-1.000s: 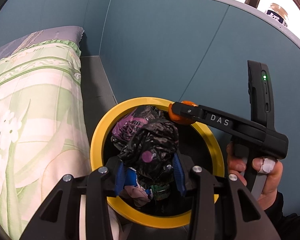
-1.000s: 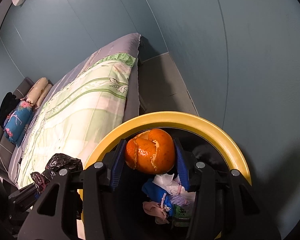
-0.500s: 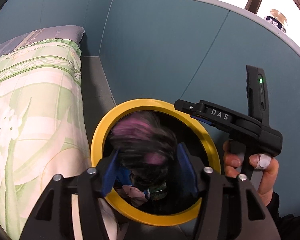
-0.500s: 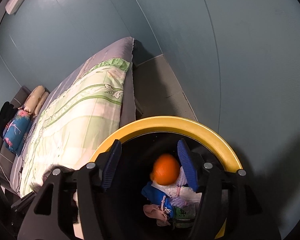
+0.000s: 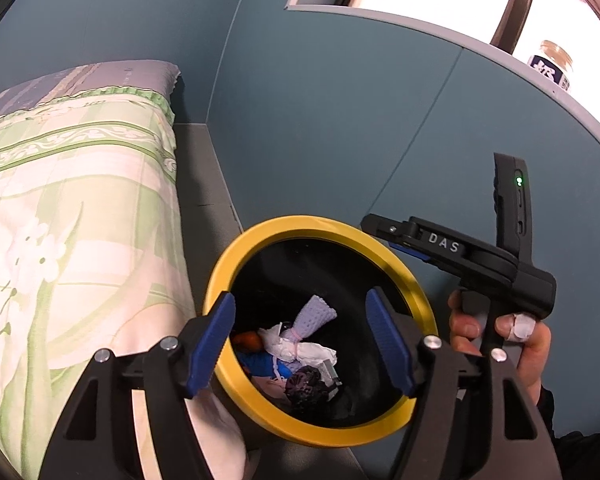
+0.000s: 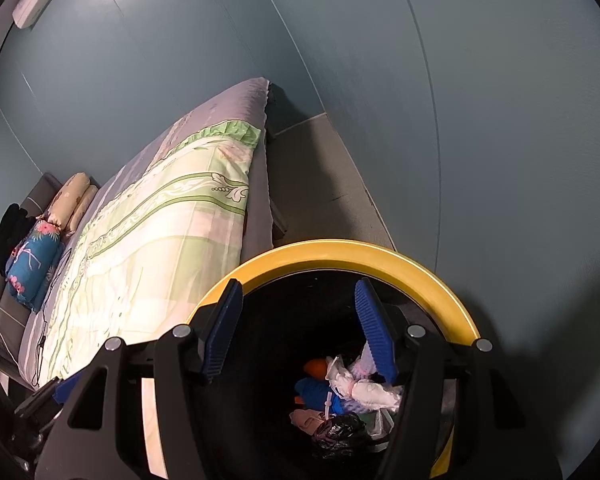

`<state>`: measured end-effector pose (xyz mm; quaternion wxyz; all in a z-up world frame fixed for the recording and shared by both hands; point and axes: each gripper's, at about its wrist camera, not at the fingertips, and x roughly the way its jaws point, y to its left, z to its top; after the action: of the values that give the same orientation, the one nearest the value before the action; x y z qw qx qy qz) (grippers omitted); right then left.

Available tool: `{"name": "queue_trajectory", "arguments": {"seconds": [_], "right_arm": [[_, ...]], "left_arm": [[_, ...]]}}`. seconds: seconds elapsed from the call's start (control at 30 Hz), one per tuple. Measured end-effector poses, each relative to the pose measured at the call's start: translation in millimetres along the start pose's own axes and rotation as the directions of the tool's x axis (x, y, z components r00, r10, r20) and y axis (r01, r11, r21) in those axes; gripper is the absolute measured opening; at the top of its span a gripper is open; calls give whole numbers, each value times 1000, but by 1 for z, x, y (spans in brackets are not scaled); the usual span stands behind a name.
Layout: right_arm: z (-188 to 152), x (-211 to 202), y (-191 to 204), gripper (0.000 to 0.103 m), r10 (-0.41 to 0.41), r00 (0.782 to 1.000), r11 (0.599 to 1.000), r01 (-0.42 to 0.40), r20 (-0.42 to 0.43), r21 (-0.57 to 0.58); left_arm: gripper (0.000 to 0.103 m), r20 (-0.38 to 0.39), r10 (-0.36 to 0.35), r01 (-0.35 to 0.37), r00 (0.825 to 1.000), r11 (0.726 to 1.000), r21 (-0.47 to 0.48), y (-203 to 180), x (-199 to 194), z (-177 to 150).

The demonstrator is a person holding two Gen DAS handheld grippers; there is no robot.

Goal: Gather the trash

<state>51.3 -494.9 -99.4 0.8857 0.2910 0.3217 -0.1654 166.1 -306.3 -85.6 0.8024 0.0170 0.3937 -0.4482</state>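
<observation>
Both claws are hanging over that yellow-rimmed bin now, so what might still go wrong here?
1. The left claw, jaws opening with nothing between them, hangs just above the yellow rim; pulling away carelessly might clip it and tip the bin toward the bed.
2. The right claw is over the same opening, so the two could bump.
3. The black bag lies on top of the pile and may shift.

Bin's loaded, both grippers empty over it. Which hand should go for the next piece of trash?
Left, probably. The left gripper sits nearer the bed, its jaws opening with nothing between them. The right gripper hangs empty over the bin on the wall side. No loose trash shows in either view.
</observation>
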Motion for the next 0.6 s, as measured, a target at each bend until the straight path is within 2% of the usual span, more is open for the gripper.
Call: {"name": "queue_trajectory", "arguments": {"seconds": [0.6], "right_arm": [[9,-10,38,55,1,999,996,2,39,-93]], "left_arm": [[65,76,94,-92,993,995,-26,25,-50,0]]}}
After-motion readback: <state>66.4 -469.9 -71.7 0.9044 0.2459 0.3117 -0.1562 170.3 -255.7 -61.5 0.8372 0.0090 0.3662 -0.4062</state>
